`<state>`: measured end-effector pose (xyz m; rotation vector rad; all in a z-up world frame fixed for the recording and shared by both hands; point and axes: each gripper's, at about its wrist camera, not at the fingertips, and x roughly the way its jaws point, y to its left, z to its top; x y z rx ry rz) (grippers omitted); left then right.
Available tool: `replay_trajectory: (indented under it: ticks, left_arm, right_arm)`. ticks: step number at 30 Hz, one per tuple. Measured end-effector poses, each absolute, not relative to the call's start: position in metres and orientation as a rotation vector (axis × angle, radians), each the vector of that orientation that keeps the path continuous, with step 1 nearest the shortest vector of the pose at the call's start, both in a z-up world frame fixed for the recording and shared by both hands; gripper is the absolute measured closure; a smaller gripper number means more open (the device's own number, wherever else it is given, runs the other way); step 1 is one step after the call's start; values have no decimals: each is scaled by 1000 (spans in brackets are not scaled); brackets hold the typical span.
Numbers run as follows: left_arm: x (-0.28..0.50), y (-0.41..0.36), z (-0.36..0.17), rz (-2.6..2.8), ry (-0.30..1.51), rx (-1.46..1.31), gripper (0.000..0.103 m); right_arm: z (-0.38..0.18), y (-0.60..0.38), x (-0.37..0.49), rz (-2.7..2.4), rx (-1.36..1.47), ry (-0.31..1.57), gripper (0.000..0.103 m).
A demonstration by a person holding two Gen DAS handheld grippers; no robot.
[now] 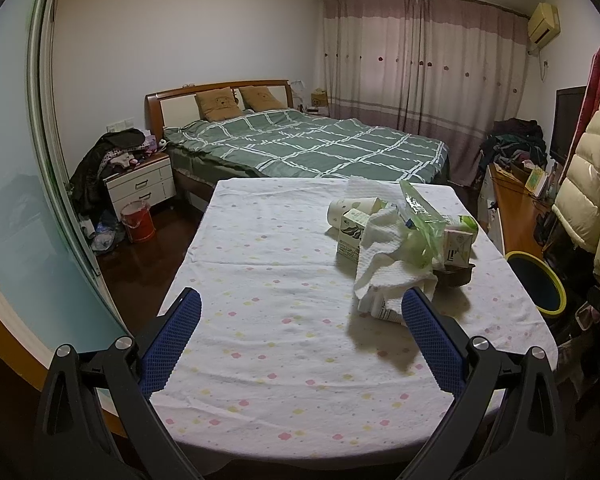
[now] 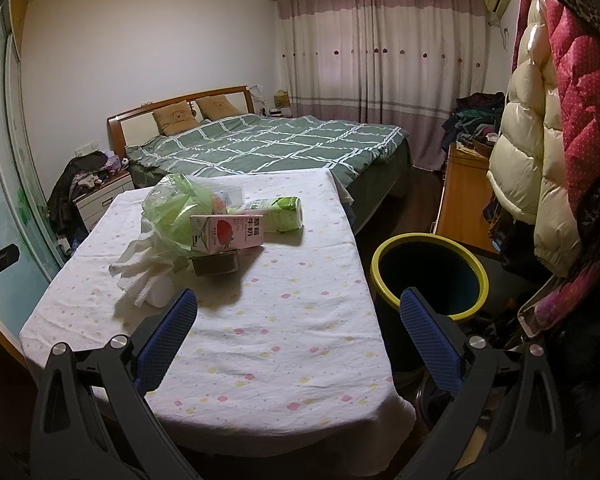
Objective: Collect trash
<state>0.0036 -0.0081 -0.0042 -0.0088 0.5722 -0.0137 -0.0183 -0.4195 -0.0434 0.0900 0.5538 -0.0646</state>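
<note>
The left gripper [image 1: 300, 312] hangs spread wide and empty over the near part of the table [image 1: 260, 360], its right finger just short of the crumpled paper towel [image 1: 384, 272] at the near edge of the trash pile. The right gripper [image 2: 298, 316] is likewise spread and empty, straddling the table's right edge, with the pile beyond its left finger. Behind the towel lie a green plastic bag [image 2: 176, 208], a pink strawberry milk carton [image 2: 228, 232] resting on a dark tray [image 2: 216, 264], and a green carton [image 2: 276, 208] on its side. The towel hides what lies beneath it. Right of the table stands a yellow-rimmed bin [image 2: 428, 276]; its inside looks dark, contents indiscernible.
</note>
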Motion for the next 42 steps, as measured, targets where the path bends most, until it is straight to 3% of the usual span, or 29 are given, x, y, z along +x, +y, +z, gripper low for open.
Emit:
replay_trajectory:
  ticks: [42]
  left_arm:
    - [6,-16,-8,-31,589,7,4]
  right_arm:
    - [-49,-427,-16,-71,102,565,6]
